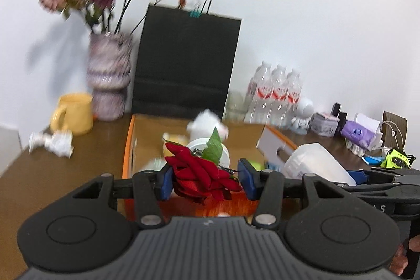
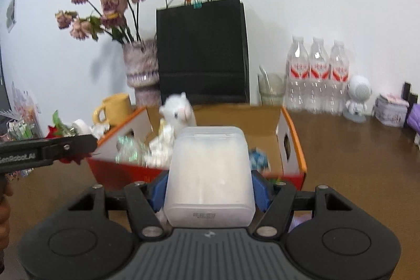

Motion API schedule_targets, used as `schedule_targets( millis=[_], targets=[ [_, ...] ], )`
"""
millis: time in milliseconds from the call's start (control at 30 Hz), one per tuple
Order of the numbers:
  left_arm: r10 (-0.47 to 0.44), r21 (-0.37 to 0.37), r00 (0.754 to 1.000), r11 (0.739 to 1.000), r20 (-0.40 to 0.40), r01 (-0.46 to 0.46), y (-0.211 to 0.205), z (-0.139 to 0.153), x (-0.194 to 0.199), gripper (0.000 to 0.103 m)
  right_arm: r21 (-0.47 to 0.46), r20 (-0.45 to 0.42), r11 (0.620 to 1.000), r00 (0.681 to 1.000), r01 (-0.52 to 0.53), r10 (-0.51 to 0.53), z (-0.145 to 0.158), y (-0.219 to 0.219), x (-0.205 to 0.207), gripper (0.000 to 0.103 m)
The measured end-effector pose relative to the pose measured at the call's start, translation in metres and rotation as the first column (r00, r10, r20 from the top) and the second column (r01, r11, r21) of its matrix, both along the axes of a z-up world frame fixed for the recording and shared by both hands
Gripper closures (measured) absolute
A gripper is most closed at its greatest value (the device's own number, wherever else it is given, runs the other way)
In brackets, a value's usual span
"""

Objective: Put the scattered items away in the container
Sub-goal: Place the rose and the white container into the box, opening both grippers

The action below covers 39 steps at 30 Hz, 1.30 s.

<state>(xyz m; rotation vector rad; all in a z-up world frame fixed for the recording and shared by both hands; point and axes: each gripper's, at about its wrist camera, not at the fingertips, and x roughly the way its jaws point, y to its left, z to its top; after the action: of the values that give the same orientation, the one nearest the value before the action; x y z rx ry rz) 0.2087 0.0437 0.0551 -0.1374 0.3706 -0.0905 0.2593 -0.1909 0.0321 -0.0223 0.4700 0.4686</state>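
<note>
Holding a red rose (image 1: 202, 175) over the cardboard box (image 1: 128, 143), the left gripper (image 1: 206, 179) had its fingers closed on it; the right gripper (image 2: 208, 190) clamped a plastic tub (image 2: 210, 175) before that box, which contained a plush toy (image 2: 178, 113).

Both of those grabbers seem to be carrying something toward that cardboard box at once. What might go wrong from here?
The two hand-held grippers may bump: the left one holds a red fabric flower right beside the right one, which grips a frosted white plastic container. The orange-edged cardboard box already holds a white plush toy and more, so the bulky container may not settle inside.
</note>
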Motion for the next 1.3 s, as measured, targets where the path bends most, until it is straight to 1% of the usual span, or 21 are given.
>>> schedule_targets(
  millis=[100,200,300,467,633,667,700,733,767,800,867,933,1300],
  targets=[
    [0.023,0.017,1.000,1.000,0.018,-0.024,-0.004,0.007,0.028,0.052,-0.015,0.031,1.000,1.000,0.001,-0.001,0.013,0.005,0.023,0.040],
    [0.056,-0.009,0.998,0.998,0.002,-0.056,-0.003,0.002,0.060,0.052,-0.019,0.030,1.000,0.999,0.013,-0.013,0.016,0.013,0.054,0.040],
    [0.079,-0.024,0.996,0.996,-0.044,-0.080,0.005,-0.012,0.090,0.052,-0.029,0.006,0.999,1.000,0.019,-0.019,0.007,0.021,0.084,0.040],
    [0.097,-0.006,0.989,0.995,-0.111,-0.098,0.018,-0.033,0.120,0.052,-0.067,-0.056,0.998,0.998,0.010,-0.014,-0.017,0.030,0.121,0.040],
    [0.093,0.024,0.989,0.996,-0.111,-0.091,0.018,-0.038,0.131,0.051,-0.091,-0.078,0.996,0.997,0.008,-0.015,-0.030,0.036,0.138,0.039],
    [0.093,0.028,0.989,0.995,-0.114,-0.091,0.018,-0.038,0.133,0.049,-0.088,-0.081,0.996,0.997,0.012,-0.020,-0.031,0.036,0.140,0.039],
    [0.097,0.033,0.988,0.995,-0.119,-0.093,0.017,-0.039,0.134,0.045,-0.083,-0.081,0.996,0.996,0.015,-0.022,-0.032,0.036,0.141,0.036],
    [0.101,0.034,0.987,0.995,-0.121,-0.098,0.017,-0.039,0.135,0.027,-0.084,-0.086,0.996,0.996,0.015,-0.022,-0.032,0.035,0.142,0.030],
    [0.113,0.033,0.986,0.993,-0.119,-0.110,0.016,-0.038,0.134,0.008,-0.090,-0.091,0.996,0.995,0.020,-0.028,-0.032,0.035,0.143,0.011],
    [0.121,0.037,0.987,0.992,-0.109,-0.118,0.015,-0.037,0.132,0.003,-0.090,-0.085,0.996,0.996,0.026,-0.034,-0.032,0.034,0.142,0.004],
    [0.123,0.054,0.988,0.991,-0.089,-0.119,0.013,-0.033,0.128,0.000,-0.090,-0.077,0.996,0.997,0.025,-0.032,-0.030,0.033,0.140,0.004],
    [0.126,0.067,0.989,0.990,-0.079,-0.120,0.010,-0.031,0.125,0.000,-0.090,-0.079,0.996,0.996,0.023,-0.030,-0.028,0.033,0.139,0.004],
    [0.124,0.076,0.988,0.990,-0.094,-0.117,0.006,-0.030,0.125,0.000,-0.106,-0.080,0.994,0.996,0.029,-0.037,-0.026,0.033,0.136,0.003]
  ],
)
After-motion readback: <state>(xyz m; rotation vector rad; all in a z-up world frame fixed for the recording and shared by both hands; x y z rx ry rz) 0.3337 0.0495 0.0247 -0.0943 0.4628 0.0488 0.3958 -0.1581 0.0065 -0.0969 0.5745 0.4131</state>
